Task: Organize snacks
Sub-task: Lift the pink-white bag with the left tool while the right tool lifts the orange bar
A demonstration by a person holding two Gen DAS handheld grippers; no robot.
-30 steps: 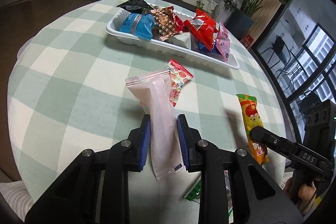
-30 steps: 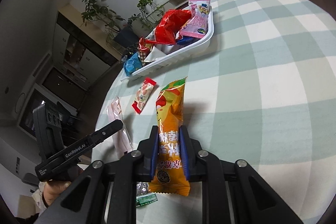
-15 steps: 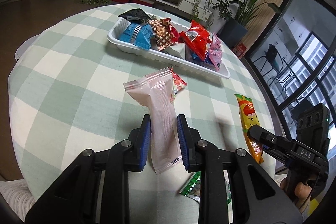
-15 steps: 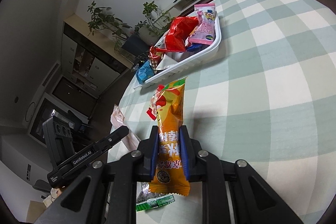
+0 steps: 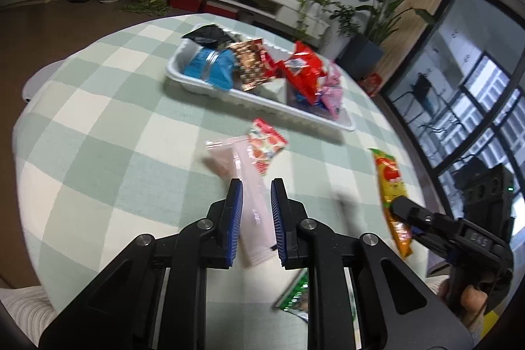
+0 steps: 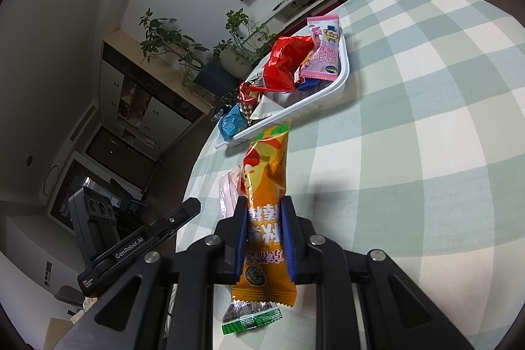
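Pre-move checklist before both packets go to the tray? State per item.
1. Left tool closed on the pale pink plastic packet; jaws have just been closing: ok.
2. Right tool clamped on the orange foil snack packet: ok.
3. Both packets lifted off the checked tablecloth: cannot tell.
4. Free room in the white plastic tray: cannot tell, it looks crowded.
5. Small red-and-white sachet lies between the pink packet and the tray: not ok.

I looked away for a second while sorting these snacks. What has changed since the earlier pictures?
The left gripper has just been closing on the pale pink packet, lifting it clear of the small red-and-white packet. The right gripper stays clamped on the orange packet. The white tray is unchanged.
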